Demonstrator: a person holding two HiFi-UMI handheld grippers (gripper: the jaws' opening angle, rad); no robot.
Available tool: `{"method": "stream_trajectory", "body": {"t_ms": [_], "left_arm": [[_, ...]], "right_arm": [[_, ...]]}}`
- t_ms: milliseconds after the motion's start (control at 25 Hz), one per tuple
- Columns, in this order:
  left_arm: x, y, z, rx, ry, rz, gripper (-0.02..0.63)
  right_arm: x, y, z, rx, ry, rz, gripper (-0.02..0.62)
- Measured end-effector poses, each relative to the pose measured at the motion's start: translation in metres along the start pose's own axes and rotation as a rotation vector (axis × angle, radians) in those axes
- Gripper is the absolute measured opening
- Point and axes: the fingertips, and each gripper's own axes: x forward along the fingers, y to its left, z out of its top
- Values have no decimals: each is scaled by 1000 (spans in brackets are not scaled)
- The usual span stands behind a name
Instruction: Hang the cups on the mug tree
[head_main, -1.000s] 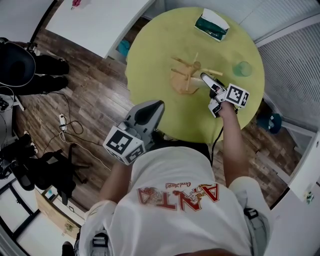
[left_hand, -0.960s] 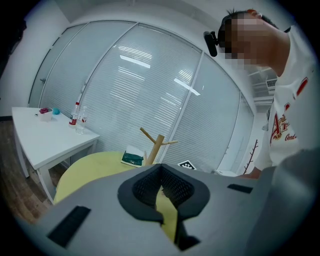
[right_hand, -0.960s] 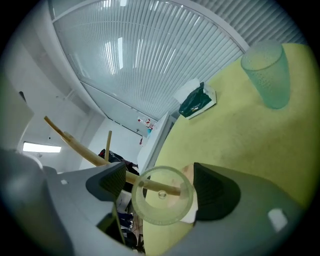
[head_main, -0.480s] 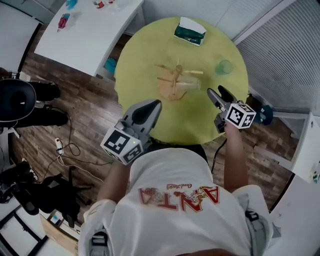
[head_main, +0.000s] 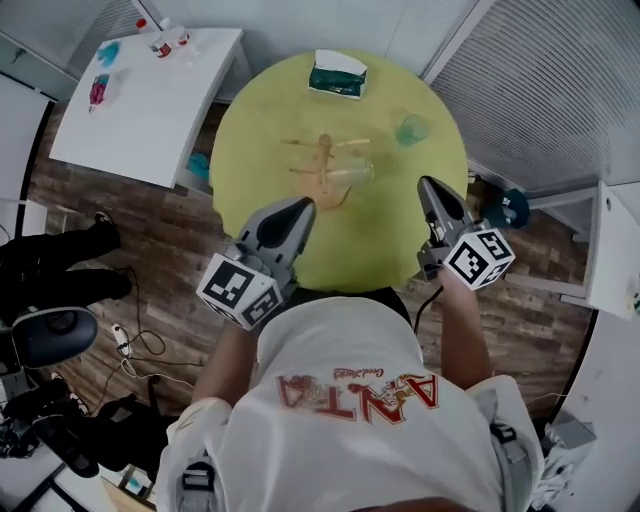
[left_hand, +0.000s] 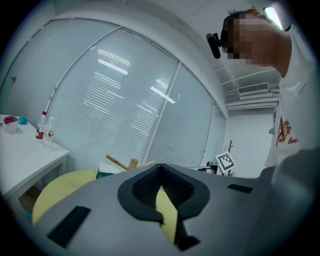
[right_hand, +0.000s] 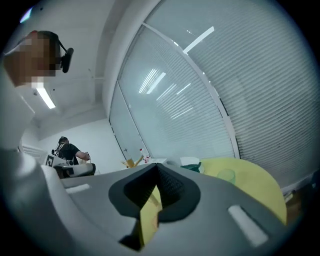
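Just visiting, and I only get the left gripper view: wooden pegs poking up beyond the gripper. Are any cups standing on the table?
Observer: Yes, one green cup stands on the yellow table, right of the mug tree.
Operator: Anything on the tree?
Observer: A clear cup seems to hang on its right side.
Operator: And the other gripper?
Observer: The right gripper has just closed its jaws, with nothing between them.
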Motion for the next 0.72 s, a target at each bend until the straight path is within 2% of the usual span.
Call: {"method": "stream_trajectory", "body": {"t_ms": [120, 320, 440, 720], "left_arm": [[0, -7, 12, 27, -20, -30, 9], [-4, -16, 33, 85, -44, -43, 9], [-5, -21, 37, 115, -50, -52, 9], [-8, -27, 38, 93, -62, -67, 9]], "right_arm": [[-12, 28, 24, -79, -56, 17, 2], [-27, 63, 53, -252, -123, -23, 2], [-29, 70, 55, -259, -131, -15, 2], [-32, 63, 51, -223, -121, -18, 2]]}}
